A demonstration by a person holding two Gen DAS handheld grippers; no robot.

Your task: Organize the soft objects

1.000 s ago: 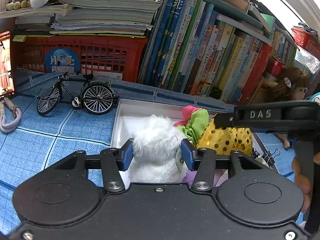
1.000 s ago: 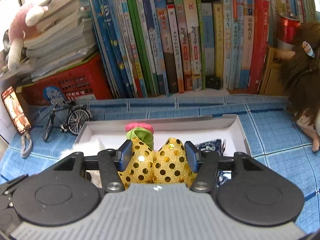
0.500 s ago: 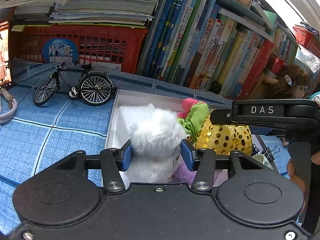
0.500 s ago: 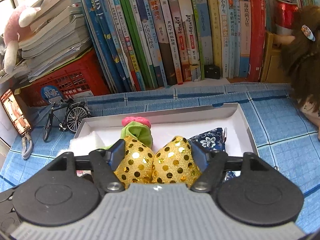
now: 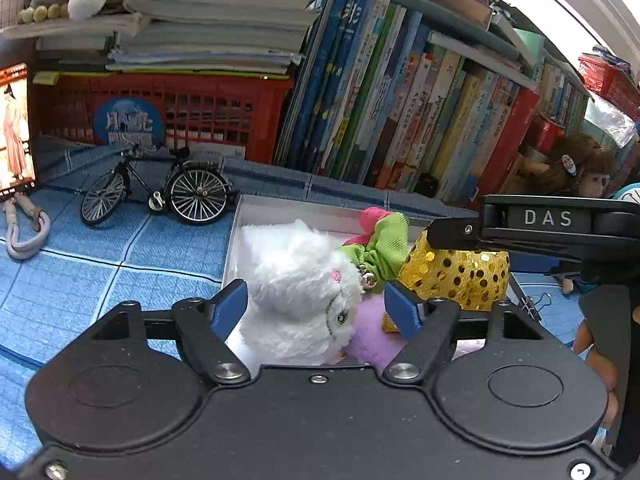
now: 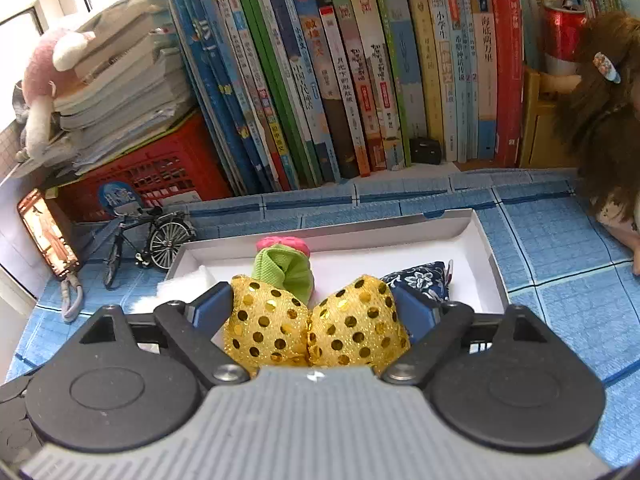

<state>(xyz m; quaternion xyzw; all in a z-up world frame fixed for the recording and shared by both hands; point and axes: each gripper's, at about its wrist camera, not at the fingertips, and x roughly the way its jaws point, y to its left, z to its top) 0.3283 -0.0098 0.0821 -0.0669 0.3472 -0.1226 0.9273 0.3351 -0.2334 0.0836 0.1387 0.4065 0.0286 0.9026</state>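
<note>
- Left wrist view only: a white plush cat (image 5: 298, 292) with a purple part under its chin lies at the left end of the white box (image 5: 288, 210), head toward the camera, a small bell at its neck. The right wrist view shows only a tuft of its white fur at the box's left edge.
- Right wrist view only: a blue floral pouch (image 6: 420, 278) lies inside the box, just right of the gold sequined bow (image 6: 316, 326).
- Both views: a green and pink bow (image 5: 376, 246) sits between cat and gold bow, inside the box.
- Left gripper (image 5: 316, 306): fingers spread wide, blue pads clear of the cat's fur on both sides; nothing gripped.
- Right gripper (image 6: 312, 312): pads sit beside the bow's two lobes, fingers set apart; whether they touch it cannot be told.
- From the left view, the right gripper (image 5: 444, 236) reaches in level from the right, over the gold bow.
- Hidden: the box's near edge lies behind both gripper bodies; the cat's lower body is cut off.
- Surroundings: a model bicycle (image 5: 156, 192) stands on the blue cloth (image 5: 80, 280) left of the box; a doll (image 5: 580, 172) at far right is partly out of frame.
</note>
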